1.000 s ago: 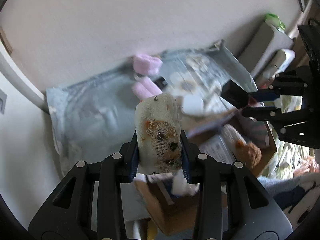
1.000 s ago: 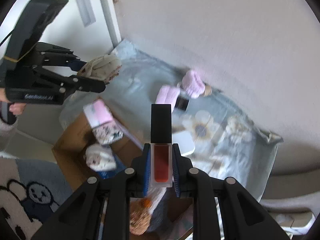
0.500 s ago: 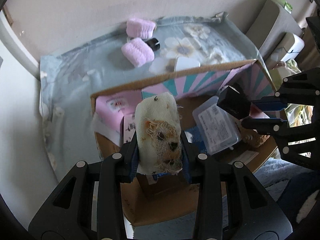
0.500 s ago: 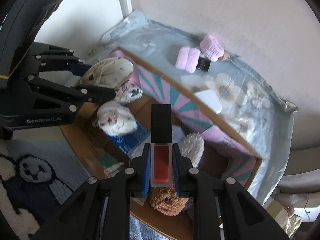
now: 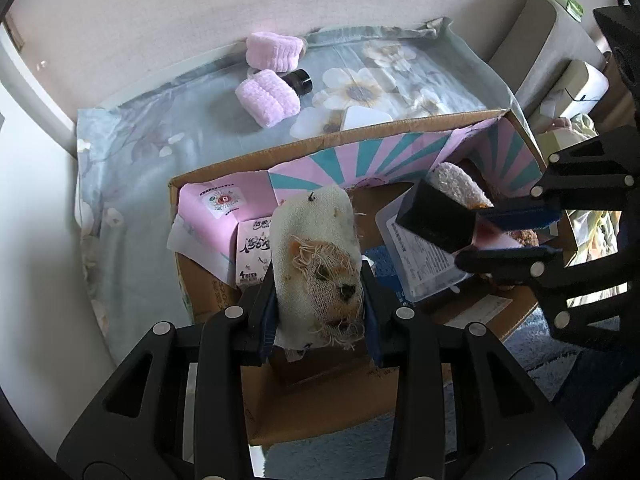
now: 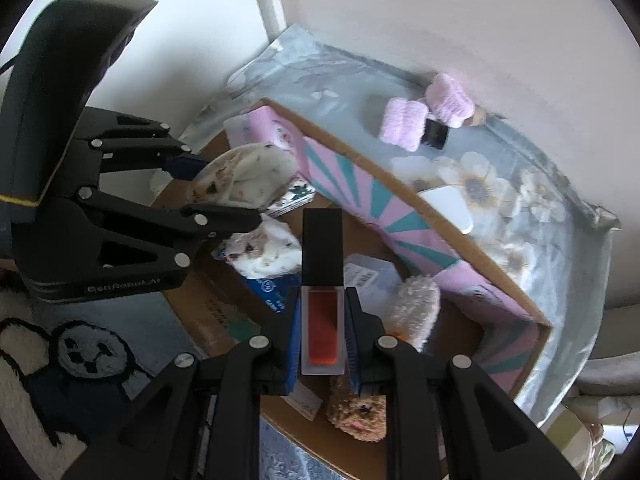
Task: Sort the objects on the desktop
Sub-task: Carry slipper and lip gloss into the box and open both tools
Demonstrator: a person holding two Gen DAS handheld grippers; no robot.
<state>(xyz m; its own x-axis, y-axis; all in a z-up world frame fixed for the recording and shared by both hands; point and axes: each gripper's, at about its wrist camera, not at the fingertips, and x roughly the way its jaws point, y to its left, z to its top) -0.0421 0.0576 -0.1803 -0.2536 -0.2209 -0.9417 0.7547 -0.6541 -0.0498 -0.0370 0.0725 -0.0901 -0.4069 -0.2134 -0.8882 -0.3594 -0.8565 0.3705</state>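
My left gripper [image 5: 320, 300] is shut on a white plush pouch with a fuzzy animal face [image 5: 318, 256]; the same pouch [image 6: 244, 178] shows in the right wrist view. My right gripper [image 6: 323, 332] is shut on a red lip-gloss tube with a black cap [image 6: 322, 276], also seen from the left as the tube [image 5: 444, 220]. Both hang above an open cardboard box [image 5: 360, 142] with pink and teal flaps [image 6: 400, 216]. Inside lie a pink carton [image 5: 216, 216], a clear plastic case [image 5: 420, 256], a second white pouch [image 6: 264, 250] and a brown plush toy [image 6: 360, 416].
On the floral blue cloth [image 5: 132, 160] behind the box lie two pink fluffy rolls [image 5: 268, 98], a small black jar [image 5: 298, 80] and a white rounded case [image 6: 452, 208]. A rug with a bear drawing [image 6: 84, 356] covers the floor at left. The wall stands close behind.
Both grippers swung from above the cloth to over the open box and dropped lower. In the last half second they stayed almost still. Both grips are unchanged.
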